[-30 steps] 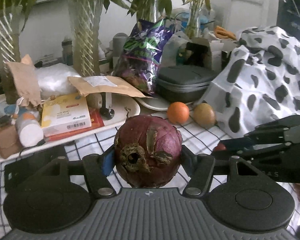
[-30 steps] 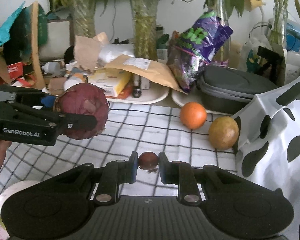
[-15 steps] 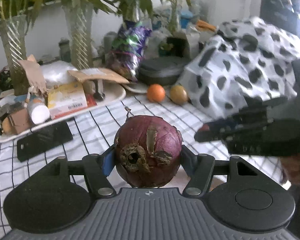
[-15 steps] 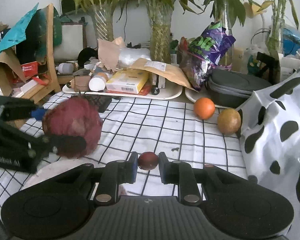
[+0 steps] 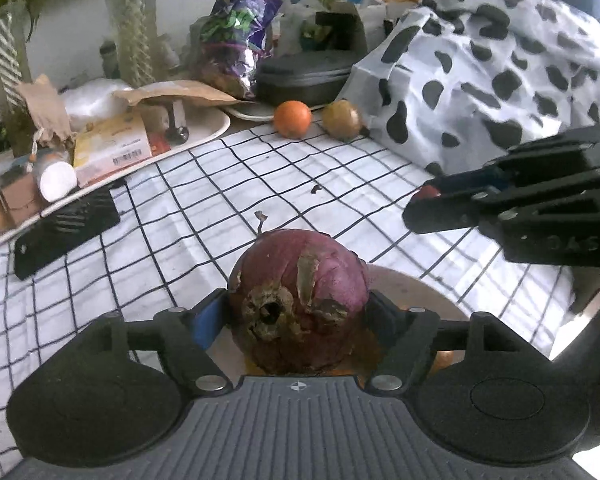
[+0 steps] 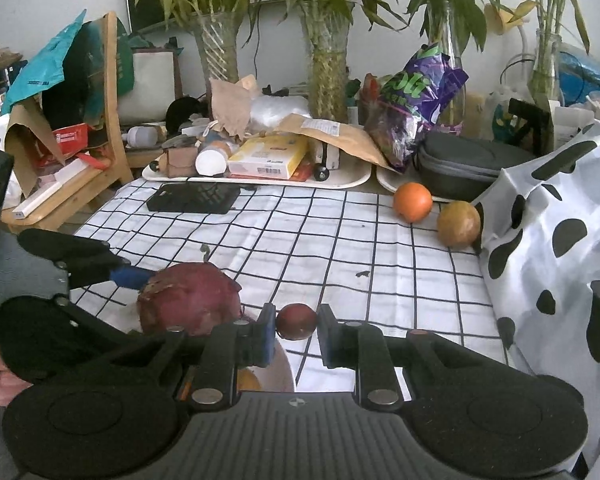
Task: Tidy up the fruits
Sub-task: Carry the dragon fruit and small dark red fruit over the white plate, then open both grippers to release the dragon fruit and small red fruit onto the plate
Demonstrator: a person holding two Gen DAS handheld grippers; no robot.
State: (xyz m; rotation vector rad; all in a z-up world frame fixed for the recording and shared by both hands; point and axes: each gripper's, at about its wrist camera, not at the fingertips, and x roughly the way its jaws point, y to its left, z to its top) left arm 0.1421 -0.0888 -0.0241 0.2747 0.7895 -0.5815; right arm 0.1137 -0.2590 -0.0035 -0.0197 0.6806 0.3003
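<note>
My left gripper (image 5: 296,316) is shut on a large dark red fruit (image 5: 298,304) with a dried brown end, held just over a white bowl (image 5: 420,284). That fruit (image 6: 188,300) also shows in the right wrist view. My right gripper (image 6: 296,330) is shut on a small dark red fruit (image 6: 296,322) at the bowl's rim (image 6: 282,364). Something orange (image 6: 248,380) lies in the bowl. An orange (image 6: 413,201) and a yellow-brown fruit (image 6: 459,224) lie on the checked cloth at the far right.
A black-spotted white cloth (image 6: 560,240) heaps up on the right. A black flat device (image 6: 194,203) lies on the cloth. A cluttered white tray (image 6: 260,178), a dark case (image 6: 468,164), a purple bag (image 6: 416,100) and plant vases line the back.
Both grippers have drawn back and come down toward the near bowl, fruits still held. The large fruit now hangs right over the bowl.
</note>
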